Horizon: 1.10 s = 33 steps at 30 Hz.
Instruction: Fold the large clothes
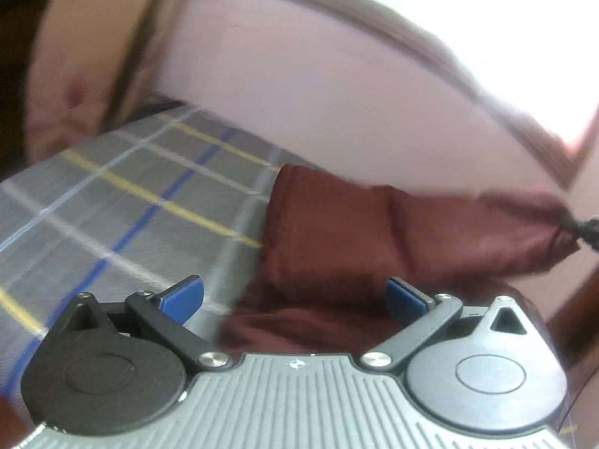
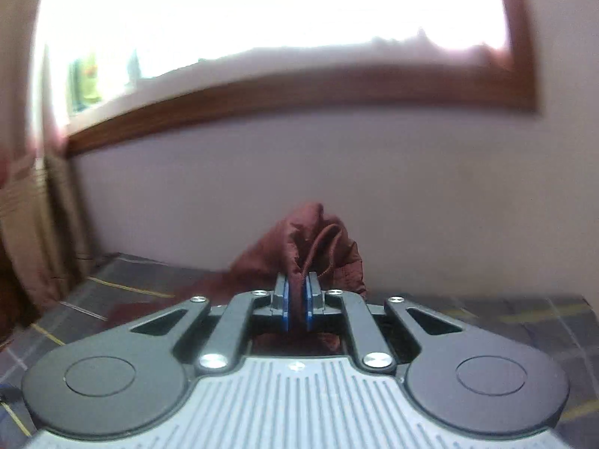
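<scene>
Plaid bedspread [image 1: 123, 202] under window. Your right gripper [image 2: 296, 299] pinches maroon garment [image 1: 337, 232] by a thin bunch w/ drawstring; a hard pull may slip it. Left gripper [image 1: 294, 295] gapes wide, holds nothing, so cloth may sag.

No readable text, label, brand or number anywhere in either view; only a tiny, illegible emblem at the top of each gripper's ribbed housing.

Maroon garment [image 1: 337, 232] motion-blurred, lower part hidden behind left tongs [image 1: 294, 297].

Maroon garment [image 1: 337, 232], seemingly quilted, bunched on plaid bedcover [image 1: 112, 202].
</scene>
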Motion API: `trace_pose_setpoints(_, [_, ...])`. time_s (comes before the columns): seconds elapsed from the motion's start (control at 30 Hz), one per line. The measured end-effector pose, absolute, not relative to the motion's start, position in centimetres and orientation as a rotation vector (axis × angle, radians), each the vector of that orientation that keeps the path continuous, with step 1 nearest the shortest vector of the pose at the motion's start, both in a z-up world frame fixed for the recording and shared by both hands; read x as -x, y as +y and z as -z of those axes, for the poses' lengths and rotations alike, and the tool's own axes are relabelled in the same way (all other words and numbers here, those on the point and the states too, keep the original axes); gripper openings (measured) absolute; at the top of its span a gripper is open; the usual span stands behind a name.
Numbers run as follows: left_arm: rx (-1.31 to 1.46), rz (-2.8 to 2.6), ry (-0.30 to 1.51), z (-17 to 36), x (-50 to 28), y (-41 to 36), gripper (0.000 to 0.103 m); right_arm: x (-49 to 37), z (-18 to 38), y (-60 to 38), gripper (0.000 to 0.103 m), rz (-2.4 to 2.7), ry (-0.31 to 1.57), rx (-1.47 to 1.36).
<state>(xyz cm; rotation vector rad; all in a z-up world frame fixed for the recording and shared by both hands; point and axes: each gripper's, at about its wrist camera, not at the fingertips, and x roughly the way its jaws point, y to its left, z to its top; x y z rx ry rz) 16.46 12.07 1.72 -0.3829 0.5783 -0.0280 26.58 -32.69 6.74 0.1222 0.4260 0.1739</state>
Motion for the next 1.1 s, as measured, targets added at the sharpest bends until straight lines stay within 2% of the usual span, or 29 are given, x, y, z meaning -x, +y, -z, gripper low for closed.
trace_pose_setpoints(0.27, [0.181, 0.130, 0.516, -3.5, -20.8, 1.2, 0.102, -25.9, 2.7, -39.8, 0.008, -0.118, 0.591, -0.230])
trace_pose_setpoints(0.37, [0.095, 0.136, 0.497, -3.1, -23.6, -2.5, 0.102, -26.0, 5.6, -41.6, 0.009, -0.152, 0.621, -0.383])
trace_pose_setpoints(0.5, [0.012, 0.124, 0.508, -2.3, -26.8, -5.4, 0.097, -24.6, 4.7, -43.4, 0.010, -0.108, 0.511, -0.509])
trace_pose_setpoints(0.63, [-0.032, 0.103, 0.479, -1.8, -29.3, -6.8, 0.095, -24.3, 1.2, -41.6, 0.012, -0.156, 0.406, -0.428])
trace_pose_setpoints(0.8, [-0.054, 0.092, 0.441, -1.7, -33.2, -8.1, 0.096, -29.4, -0.7, -35.5, 0.010, -0.225, 0.442, -0.293])
trace_pose_setpoints(1.1, [-0.152, 0.037, 0.487, -0.5, -40.1, -7.6, 0.099, -38.6, 2.7, -31.4, 0.009, -0.122, 0.593, -0.182])
